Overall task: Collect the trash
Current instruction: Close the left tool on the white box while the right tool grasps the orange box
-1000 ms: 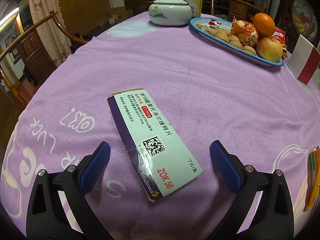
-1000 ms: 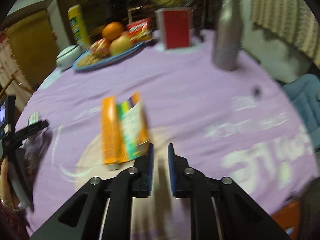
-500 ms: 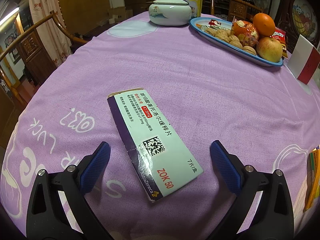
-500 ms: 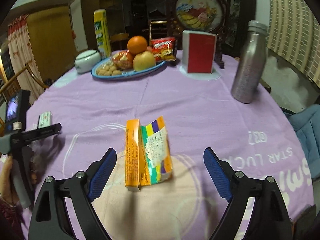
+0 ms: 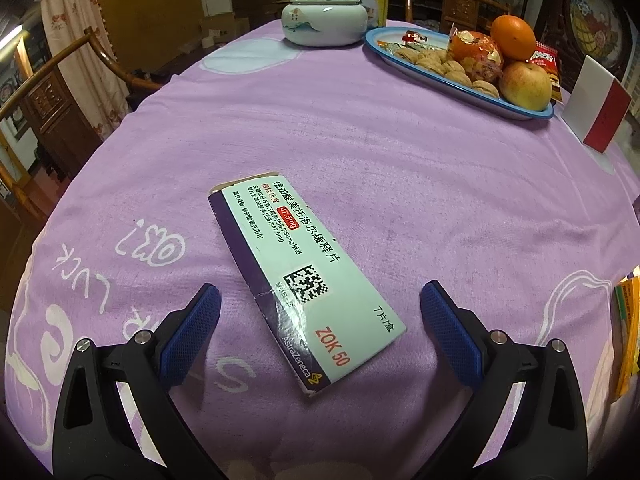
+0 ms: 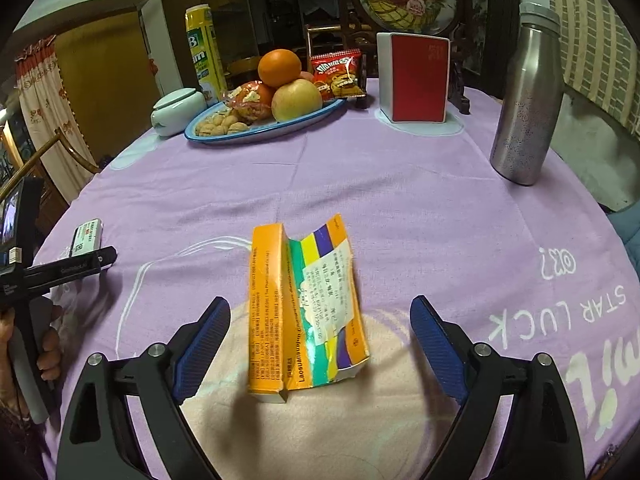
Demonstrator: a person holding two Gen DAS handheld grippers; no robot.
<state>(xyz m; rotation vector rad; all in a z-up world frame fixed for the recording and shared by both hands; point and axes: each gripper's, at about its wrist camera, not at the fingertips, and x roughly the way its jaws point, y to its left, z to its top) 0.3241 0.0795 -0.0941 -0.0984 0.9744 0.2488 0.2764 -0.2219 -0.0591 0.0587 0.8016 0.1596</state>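
With the left gripper [image 5: 320, 316] spread wide and empty around the flat medicine box [image 5: 304, 280] and the right gripper [image 6: 320, 340] still opening, empty, astride the crushed orange carton [image 6: 304, 312], both lying on the purple tablecloth [image 5: 360, 152], either thin box may skid away under closing pads.

Two medicine boxes [image 5: 304, 276] [image 6: 304, 308], one bottle [image 6: 524, 96].

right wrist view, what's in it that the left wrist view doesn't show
Only the right wrist view shows the steel bottle, the crushed orange box between the right gripper's opening jaws, untouched, and the person's hand. Only the left wrist view shows the left gripper open around the medicine box. Both show the fruit tray, white lidded jar and purple tablecloth.
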